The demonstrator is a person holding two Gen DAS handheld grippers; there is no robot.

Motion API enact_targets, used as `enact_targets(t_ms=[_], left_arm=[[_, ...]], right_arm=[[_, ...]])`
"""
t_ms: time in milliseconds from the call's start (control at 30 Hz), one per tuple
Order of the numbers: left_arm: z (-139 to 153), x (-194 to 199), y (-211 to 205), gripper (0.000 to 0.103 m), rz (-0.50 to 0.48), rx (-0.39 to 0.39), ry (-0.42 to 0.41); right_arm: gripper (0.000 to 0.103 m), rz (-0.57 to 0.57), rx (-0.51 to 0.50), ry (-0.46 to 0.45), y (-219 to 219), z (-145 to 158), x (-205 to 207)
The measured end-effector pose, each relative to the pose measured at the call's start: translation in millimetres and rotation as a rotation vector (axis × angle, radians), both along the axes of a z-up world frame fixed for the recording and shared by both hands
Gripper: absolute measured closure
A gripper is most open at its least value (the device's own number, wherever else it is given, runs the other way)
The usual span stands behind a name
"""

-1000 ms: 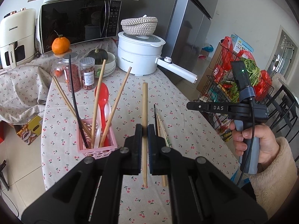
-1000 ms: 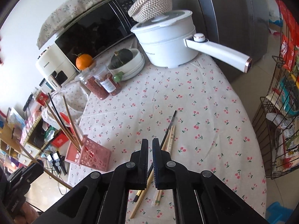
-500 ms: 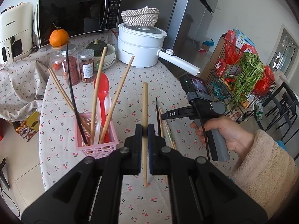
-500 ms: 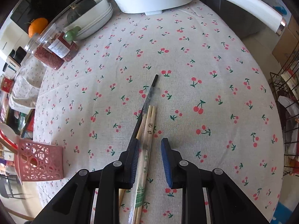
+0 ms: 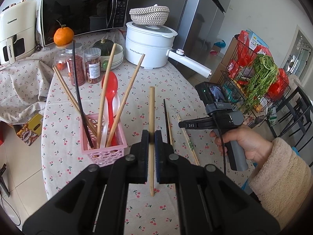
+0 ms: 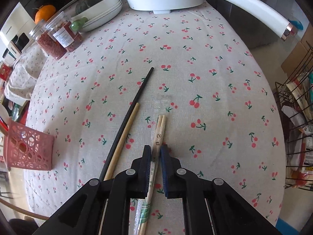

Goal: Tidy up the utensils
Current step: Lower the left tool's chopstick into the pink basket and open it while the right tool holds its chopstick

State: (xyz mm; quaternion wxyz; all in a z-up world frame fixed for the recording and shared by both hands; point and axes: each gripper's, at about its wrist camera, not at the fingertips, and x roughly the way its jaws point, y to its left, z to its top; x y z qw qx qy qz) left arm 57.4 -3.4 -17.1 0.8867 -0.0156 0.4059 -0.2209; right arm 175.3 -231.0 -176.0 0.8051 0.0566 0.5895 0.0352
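Observation:
My left gripper (image 5: 151,136) is shut on a single wooden chopstick (image 5: 151,109) and holds it upright above the table. To its left stands a pink basket (image 5: 103,146) with several chopsticks, a red spoon (image 5: 110,90) and a white spoon. My right gripper (image 6: 156,151) is down at the table, its jaws closed narrowly around a wrapped pair of disposable chopsticks (image 6: 160,131). A black chopstick (image 6: 129,113) and a wooden chopstick (image 6: 125,135) lie just left of it. The pink basket also shows in the right wrist view (image 6: 27,150).
A white electric pot (image 5: 148,49) with a long handle (image 6: 244,9) stands at the back. Two spice jars (image 5: 84,66), an orange (image 5: 63,36), stacked bowls (image 6: 101,15) and a microwave (image 5: 84,13) are behind. A wire rack (image 5: 254,82) with groceries stands right of the table.
My right gripper came down to the table, opened over the wrapped chopstick pair and has now closed on it. My left gripper kept holding its chopstick, shifting little.

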Motion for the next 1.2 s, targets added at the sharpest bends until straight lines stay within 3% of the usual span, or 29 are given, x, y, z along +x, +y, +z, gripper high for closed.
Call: enact_targets(t_ms=[167,400,633,933,1067,1200], left_arm=[[-0.8,0.6,-4.7,0.097,0.000,0.006,-0.007],[0.9,-0.8,1.3,0.097,0.015,0.001,-0.016],[14.8,-8.0,8.0,0.097,0.012,-0.030,-0.053],[51.3,-25.9,20.2,0.097,0.034,-0.102,-0.172],[67.0,-29.4,31.7,0.097,0.060,-0.138,-0.222],[80.0,-28.4,46.6,0.097,0.104,-0.166,-0.274]], right_arm=[[0.093,0.040,-0.056,-0.002,6.8,0.2,-2.8],[0.098,-0.071,0.124,-0.065,-26.8,5.5,-6.8],[0.098,-0.129,0.201,-0.308,-37.6,76.0,-45.5],[0.098,-0.091,0.253,-0.650,-11.5,169.1,-105.0],[0.098,-0.071,0.282,-0.728,0.2,185.5,-110.3],[0.098,-0.041,0.293,-0.749,8.2,191.6,-113.4]])
